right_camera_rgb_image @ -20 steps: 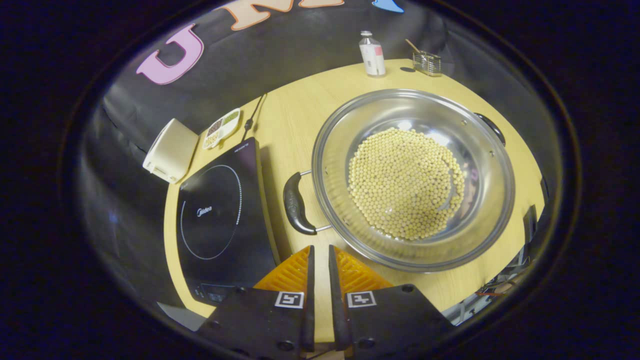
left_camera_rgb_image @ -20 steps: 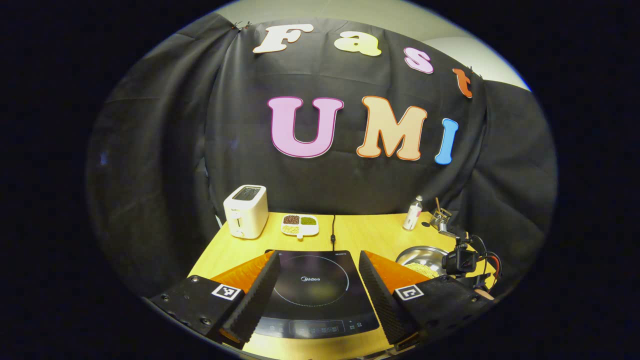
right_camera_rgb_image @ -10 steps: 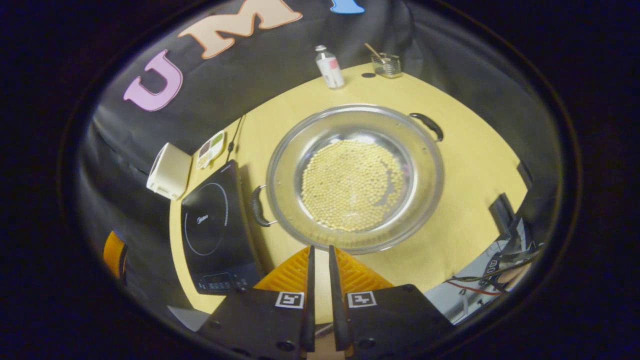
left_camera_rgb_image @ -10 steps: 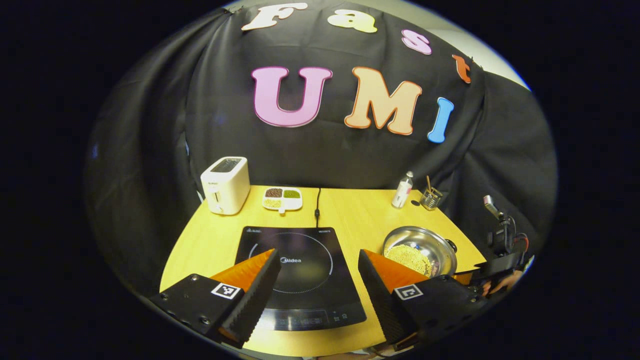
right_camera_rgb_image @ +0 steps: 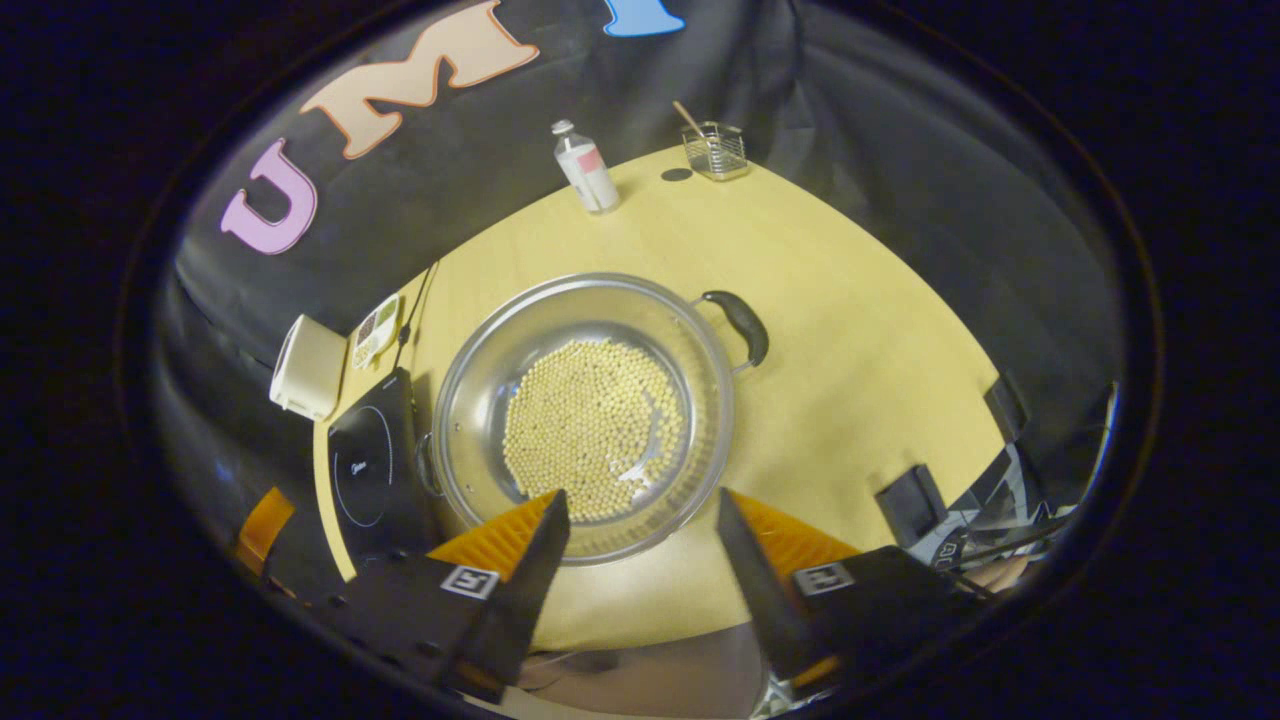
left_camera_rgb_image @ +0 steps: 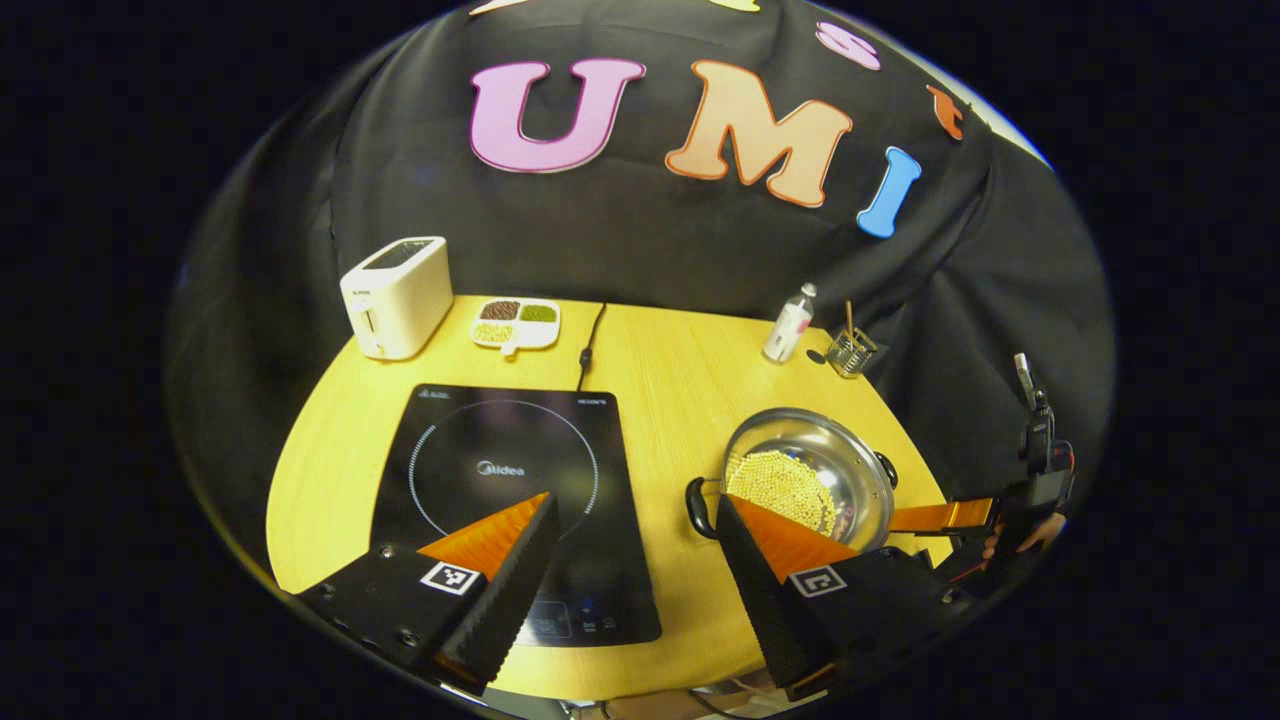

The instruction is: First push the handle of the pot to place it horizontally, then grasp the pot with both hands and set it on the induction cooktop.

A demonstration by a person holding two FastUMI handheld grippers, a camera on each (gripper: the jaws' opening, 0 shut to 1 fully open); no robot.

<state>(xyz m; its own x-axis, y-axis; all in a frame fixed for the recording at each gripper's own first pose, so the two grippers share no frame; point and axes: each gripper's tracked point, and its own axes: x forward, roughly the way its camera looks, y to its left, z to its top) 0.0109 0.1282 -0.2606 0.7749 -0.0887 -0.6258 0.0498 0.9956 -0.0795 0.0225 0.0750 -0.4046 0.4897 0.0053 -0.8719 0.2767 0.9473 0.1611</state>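
A steel pot (left_camera_rgb_image: 822,438) holding yellow beans sits on the wooden table (left_camera_rgb_image: 670,390), to the right of the black induction cooktop (left_camera_rgb_image: 500,440). The pot has two black handles, one toward the cooktop (left_camera_rgb_image: 697,508) and one on the far side (left_camera_rgb_image: 886,468). My left gripper (left_camera_rgb_image: 633,505) hangs open above the cooktop's front edge. In the right gripper view, my right gripper (right_camera_rgb_image: 640,500) stands open just in front of the pot (right_camera_rgb_image: 470,380), holding nothing. The pot's handle (right_camera_rgb_image: 745,325) points up and right there, and the cooktop (right_camera_rgb_image: 365,470) lies to its left.
At the back of the table stand a white toaster (left_camera_rgb_image: 395,295), a sectioned dish of grains (left_camera_rgb_image: 515,322), a small bottle (left_camera_rgb_image: 790,325) and a wire holder (left_camera_rgb_image: 850,350). The cooktop's cable (left_camera_rgb_image: 590,340) runs to the back edge. A hand (left_camera_rgb_image: 1020,535) holds the right gripper.
My right gripper has opened from shut and drawn back from the pot. The left gripper has risen and pulled back, still open, so more of the table shows.
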